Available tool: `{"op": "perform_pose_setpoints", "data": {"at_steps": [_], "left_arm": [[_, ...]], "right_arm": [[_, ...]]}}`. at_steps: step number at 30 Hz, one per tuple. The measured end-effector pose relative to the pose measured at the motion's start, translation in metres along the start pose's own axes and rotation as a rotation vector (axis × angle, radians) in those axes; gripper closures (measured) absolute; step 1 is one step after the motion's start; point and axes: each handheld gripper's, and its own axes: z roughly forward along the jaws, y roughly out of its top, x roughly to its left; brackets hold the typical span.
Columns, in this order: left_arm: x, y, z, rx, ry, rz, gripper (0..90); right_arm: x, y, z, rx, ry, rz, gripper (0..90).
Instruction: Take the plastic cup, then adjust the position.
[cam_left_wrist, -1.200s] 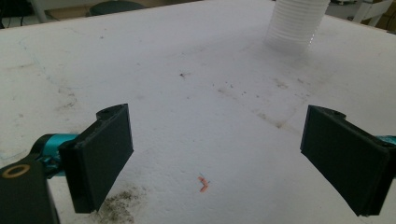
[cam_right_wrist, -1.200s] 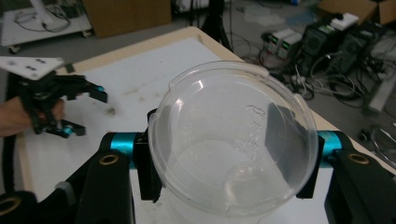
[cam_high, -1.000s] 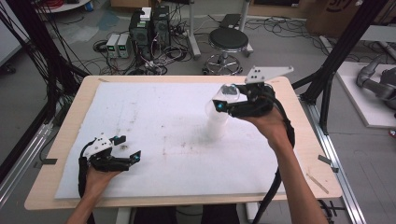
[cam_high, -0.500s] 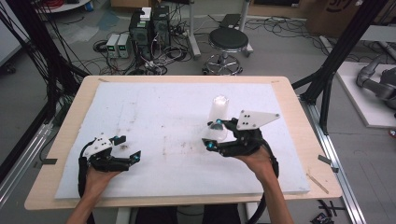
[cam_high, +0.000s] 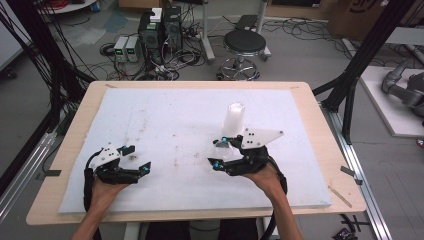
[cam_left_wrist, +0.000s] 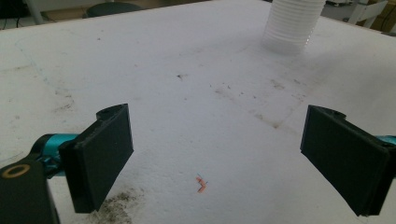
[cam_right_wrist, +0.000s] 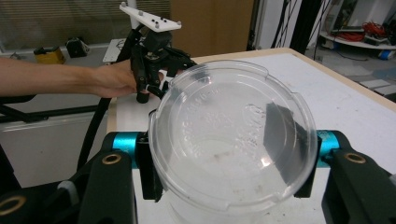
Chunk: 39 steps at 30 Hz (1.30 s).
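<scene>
A clear plastic cup (cam_right_wrist: 233, 140) lies on its side between the jaws of my right gripper (cam_right_wrist: 229, 161), which is shut on its walls; its mouth faces the camera. From above, the right gripper (cam_high: 220, 151) sits low over the white foam board (cam_high: 165, 115), right of centre near the front. A stack of white cups (cam_high: 234, 117) stands upright just beyond it and also shows in the left gripper view (cam_left_wrist: 292, 23). My left gripper (cam_high: 137, 159) rests at the front left, open, with nothing between its pads (cam_left_wrist: 100, 158).
A small orange scrap (cam_left_wrist: 201, 184) lies on the board between the left jaws. Beyond the table's far edge are a black stool (cam_high: 244, 45) and computer boxes (cam_high: 160, 27). Black frame posts (cam_high: 350, 95) stand at the right.
My right gripper has come down and toward the person from the top of the cup stack, carrying the clear cup. The stack stays standing. The left gripper has kept still.
</scene>
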Motion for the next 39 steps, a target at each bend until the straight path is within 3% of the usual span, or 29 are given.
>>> {"op": "perform_pose_setpoints", "data": {"at_steps": [14, 18, 19, 20, 21, 22, 23, 24, 25, 26, 27, 28, 29, 30, 31, 32, 33, 36, 39], "left_arm": [[0.002, 0.0, -0.002, -0.021, -0.008, -0.009, 9.0], [-0.001, 0.005, -0.005, -0.04, -0.011, 0.031, 9.0], [-0.003, 0.011, -0.007, -0.047, -0.041, 0.054, 9.0], [-0.003, 0.011, -0.007, -0.047, -0.041, 0.054, 9.0], [-0.005, 0.019, -0.009, -0.054, -0.108, 0.071, 9.0], [-0.005, 0.019, -0.009, -0.054, -0.108, 0.071, 9.0], [-0.008, 0.027, -0.01, -0.052, -0.165, 0.098, 9.0], [-0.008, 0.027, -0.01, -0.052, -0.165, 0.098, 9.0], [-0.011, 0.033, -0.011, -0.054, -0.217, 0.124, 9.0], [-0.011, 0.033, -0.011, -0.054, -0.217, 0.124, 9.0], [-0.013, 0.042, -0.011, -0.058, -0.297, 0.139, 9.0], [-0.013, 0.042, -0.011, -0.058, -0.297, 0.139, 9.0], [-0.016, 0.05, -0.01, -0.055, -0.352, 0.16, 9.0], [-0.016, 0.05, -0.01, -0.055, -0.352, 0.16, 9.0], [-0.018, 0.057, -0.009, -0.061, -0.403, 0.165, 9.0], [-0.018, 0.057, -0.009, -0.061, -0.403, 0.165, 9.0], [-0.022, 0.064, -0.007, -0.063, -0.437, 0.174, 9.0], [-0.027, 0.069, -0.003, -0.065, -0.47, 0.181, 9.0], [-0.043, 0.078, 0.01, -0.069, -0.52, 0.193, 9.0]], "right_arm": [[-0.007, -0.003, -0.001, -0.005, -0.009, 0.019, 43.8], [-0.009, -0.002, 0.0, -0.012, -0.008, 0.016, 43.8], [-0.009, -0.002, -0.001, -0.01, -0.004, 0.018, 43.8], [-0.009, -0.001, -0.001, -0.01, -0.003, 0.019, 43.8], [-0.009, -0.001, 0.0, -0.013, 0.003, 0.015, 43.8], [-0.009, 0.0, 0.0, -0.015, 0.005, 0.015, 43.9], [-0.009, 0.001, 0.0, -0.013, 0.007, 0.012, 43.9], [-0.009, 0.001, 0.0, -0.015, 0.01, 0.01, 44.0], [-0.009, 0.002, 0.0, -0.014, 0.009, 0.008, 44.0], [-0.009, 0.002, 0.0, -0.014, 0.009, 0.008, 44.0], [-0.009, 0.003, 0.0, -0.016, 0.027, 0.007, 44.0], [-0.009, 0.003, 0.0, -0.016, 0.027, 0.007, 44.0], [-0.009, 0.004, 0.001, -0.016, 0.037, 0.006, 44.0], [-0.009, 0.004, 0.001, -0.018, 0.041, 0.002, 44.0], [-0.009, 0.005, 0.002, -0.017, 0.05, 0.002, 44.0], [-0.009, 0.005, 0.002, -0.017, 0.05, 0.002, 44.0], [-0.01, 0.005, 0.003, -0.016, 0.054, -0.001, 44.1], [-0.01, 0.006, 0.004, -0.019, 0.072, -0.003, 44.1], [-0.009, 0.007, 0.005, -0.024, 0.092, -0.002, 44.1]]}}
